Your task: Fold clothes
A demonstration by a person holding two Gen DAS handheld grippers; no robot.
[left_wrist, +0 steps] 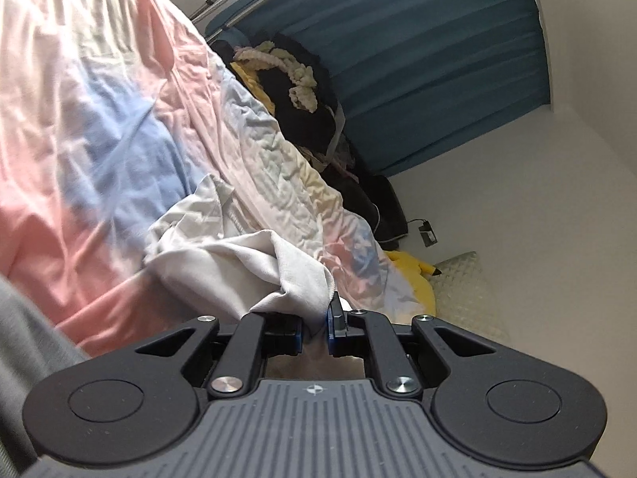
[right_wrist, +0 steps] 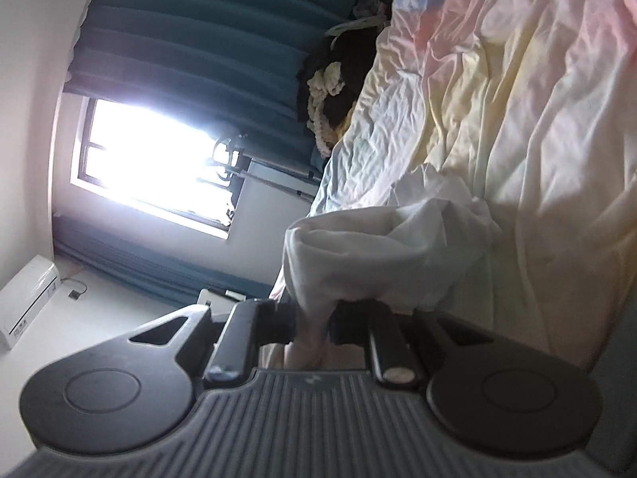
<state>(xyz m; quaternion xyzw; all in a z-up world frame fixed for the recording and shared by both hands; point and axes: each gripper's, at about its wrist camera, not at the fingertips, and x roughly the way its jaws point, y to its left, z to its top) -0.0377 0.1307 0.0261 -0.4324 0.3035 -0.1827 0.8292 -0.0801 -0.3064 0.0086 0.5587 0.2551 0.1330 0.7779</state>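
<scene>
Two wrist views show one early stage of folding. Largest in both is the bed, covered by a crumpled pastel sheet (left_wrist: 119, 127) that fills the upper left of the left view and the right half of the right view. Behind it we see teal curtains (left_wrist: 438, 63) and a dark heap of other clothes (left_wrist: 302, 91); a bright window (right_wrist: 159, 167) sits at the left of the right view. Next in size is the white garment (left_wrist: 223, 255), which lies bunched at lower centre on the sheet, its near edge drawn up to both tools. Smallest are the grips: the left gripper (left_wrist: 314, 326) has its jaws closed on a fold of this cloth, and the right gripper (right_wrist: 314, 326) likewise pinches a gathered fold. We judge that no fold is yet made; the garment remains to be spread flat, folded and set aside, and the heap appears untouched.
</scene>
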